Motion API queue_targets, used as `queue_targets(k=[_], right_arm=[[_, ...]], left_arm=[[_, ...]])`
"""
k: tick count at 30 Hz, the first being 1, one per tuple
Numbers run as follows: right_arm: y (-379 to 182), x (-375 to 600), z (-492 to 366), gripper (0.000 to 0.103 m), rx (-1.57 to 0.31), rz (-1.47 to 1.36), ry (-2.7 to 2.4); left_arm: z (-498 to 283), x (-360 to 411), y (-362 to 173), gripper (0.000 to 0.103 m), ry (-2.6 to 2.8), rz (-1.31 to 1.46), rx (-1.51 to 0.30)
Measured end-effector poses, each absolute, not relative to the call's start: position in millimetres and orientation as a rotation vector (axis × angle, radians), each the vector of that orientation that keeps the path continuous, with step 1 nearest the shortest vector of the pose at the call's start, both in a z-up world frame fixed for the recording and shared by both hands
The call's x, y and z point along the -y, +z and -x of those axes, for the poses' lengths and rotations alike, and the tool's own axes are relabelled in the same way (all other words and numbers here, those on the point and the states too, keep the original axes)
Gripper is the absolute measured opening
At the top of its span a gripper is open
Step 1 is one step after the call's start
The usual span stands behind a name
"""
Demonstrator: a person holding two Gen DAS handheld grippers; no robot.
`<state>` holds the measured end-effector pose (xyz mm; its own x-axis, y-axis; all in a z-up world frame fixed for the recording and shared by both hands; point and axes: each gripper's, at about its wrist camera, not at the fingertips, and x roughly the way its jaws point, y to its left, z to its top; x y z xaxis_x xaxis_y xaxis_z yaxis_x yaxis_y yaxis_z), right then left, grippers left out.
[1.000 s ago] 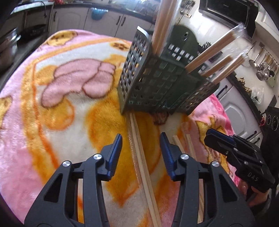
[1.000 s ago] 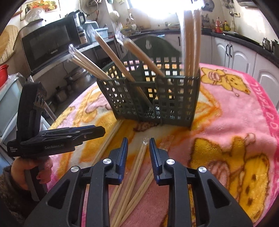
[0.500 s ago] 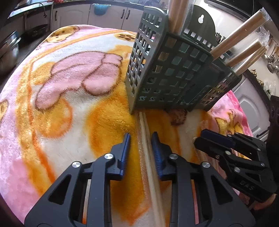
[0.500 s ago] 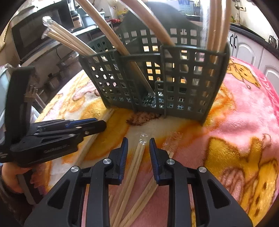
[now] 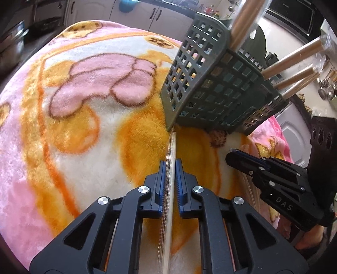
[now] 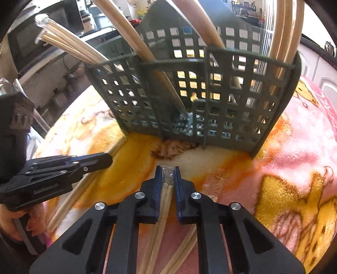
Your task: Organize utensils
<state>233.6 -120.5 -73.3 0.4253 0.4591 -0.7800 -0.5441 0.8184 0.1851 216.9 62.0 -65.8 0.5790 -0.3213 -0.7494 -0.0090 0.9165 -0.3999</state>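
A dark green lattice utensil basket (image 5: 212,88) (image 6: 210,101) stands on a pink and orange blanket and holds several wrapped pairs of wooden chopsticks (image 5: 292,61) (image 6: 130,40). My left gripper (image 5: 170,166) is shut on a wrapped chopstick pair (image 5: 171,147) that lies on the blanket with its far end at the basket's corner. My right gripper (image 6: 167,172) is shut on another wrapped chopstick pair (image 6: 166,189) lying in front of the basket. Each gripper shows in the other's view: the right one (image 5: 273,181), the left one (image 6: 52,175).
More wrapped chopsticks (image 6: 183,253) lie on the blanket (image 5: 63,126) under and right of my right gripper. Kitchen cabinets (image 5: 94,12), a microwave (image 6: 42,46) and hanging ladles (image 5: 326,90) surround the table.
Both grippers have moved forward toward the basket and closed: the left from wide open onto its chopstick pair, the right from slightly open onto its pair.
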Motion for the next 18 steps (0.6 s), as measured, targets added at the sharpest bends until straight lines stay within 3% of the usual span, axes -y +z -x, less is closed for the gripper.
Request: queue_targets(k=[6,18], right_arm=[[-50,124,-220,0.011,-0.869,0.06,0.681],[19,154,-187,0.011,-0.661,-0.016,0.733]], left_arm=[[-207,-76,-57,0.003,-0.206,0.452,-0.917],[-176,-72,20,0.003,-0.275,0.457,-0.708]])
